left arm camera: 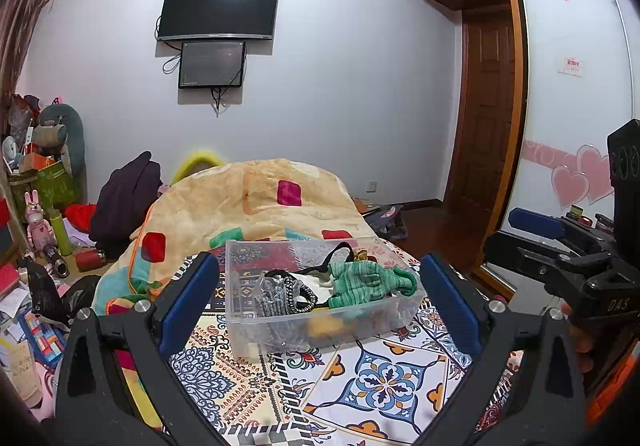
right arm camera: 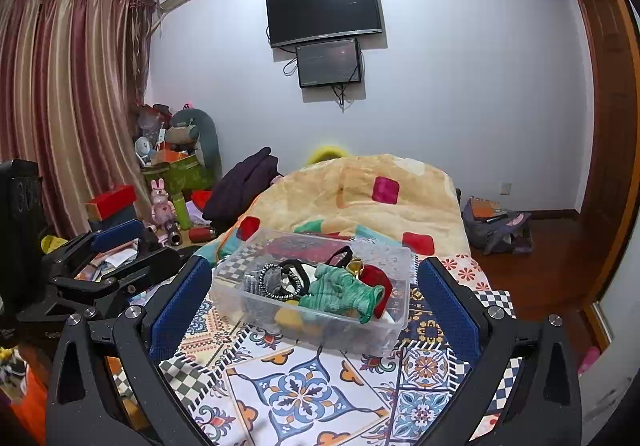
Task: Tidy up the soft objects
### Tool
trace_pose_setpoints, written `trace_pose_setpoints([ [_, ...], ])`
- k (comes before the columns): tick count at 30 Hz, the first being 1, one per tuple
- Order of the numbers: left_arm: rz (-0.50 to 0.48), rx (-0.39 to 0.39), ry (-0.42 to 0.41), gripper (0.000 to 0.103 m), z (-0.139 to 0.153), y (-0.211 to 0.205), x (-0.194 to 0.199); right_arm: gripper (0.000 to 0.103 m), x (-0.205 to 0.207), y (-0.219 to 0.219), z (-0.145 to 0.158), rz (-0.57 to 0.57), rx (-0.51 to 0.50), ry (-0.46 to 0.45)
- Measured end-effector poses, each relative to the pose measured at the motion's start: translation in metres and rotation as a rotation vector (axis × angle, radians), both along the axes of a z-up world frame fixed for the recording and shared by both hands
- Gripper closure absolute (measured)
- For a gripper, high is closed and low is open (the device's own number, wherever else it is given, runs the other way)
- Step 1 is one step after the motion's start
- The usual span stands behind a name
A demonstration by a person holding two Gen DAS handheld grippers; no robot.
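Note:
A clear plastic box (left arm camera: 256, 330) (right arm camera: 400, 278) stands on the patterned bedspread (left arm camera: 380, 378) (right arm camera: 292, 394). It holds several soft items: a green knitted glove (left arm camera: 364, 280) (right arm camera: 340, 290), a grey knitted piece (left arm camera: 272, 296) (right arm camera: 256, 280), black straps, and a red item (right arm camera: 378, 276). My left gripper (left arm camera: 320, 294) is open and empty, held back from the box's near side. My right gripper (right arm camera: 316, 298) is open and empty, also in front of the box. Each gripper shows at the edge of the other's view (left arm camera: 560, 246) (right arm camera: 116, 250).
A rolled orange blanket (left arm camera: 256, 202) (right arm camera: 360, 194) lies behind the box. Cluttered boxes, toys and dark clothes (right arm camera: 240, 186) pile at the left by the curtain. A bag (right arm camera: 500, 226) sits on the wooden floor at the right, near a wardrobe (left arm camera: 568, 86).

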State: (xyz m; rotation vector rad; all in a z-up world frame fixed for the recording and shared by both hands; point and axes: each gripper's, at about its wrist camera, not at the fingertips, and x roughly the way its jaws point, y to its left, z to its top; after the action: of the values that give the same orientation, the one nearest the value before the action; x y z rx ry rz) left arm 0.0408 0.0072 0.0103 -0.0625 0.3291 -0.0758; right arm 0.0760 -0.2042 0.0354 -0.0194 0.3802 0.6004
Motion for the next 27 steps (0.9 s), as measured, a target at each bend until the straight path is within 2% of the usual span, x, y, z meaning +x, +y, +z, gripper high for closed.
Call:
trace_pose_setpoints([
  [27,-0.003,-0.002,0.002,0.001,-0.001,-0.0015,-0.0002,0.0,-0.0005,0.0001,0.0,0.001,0.003,0.0],
])
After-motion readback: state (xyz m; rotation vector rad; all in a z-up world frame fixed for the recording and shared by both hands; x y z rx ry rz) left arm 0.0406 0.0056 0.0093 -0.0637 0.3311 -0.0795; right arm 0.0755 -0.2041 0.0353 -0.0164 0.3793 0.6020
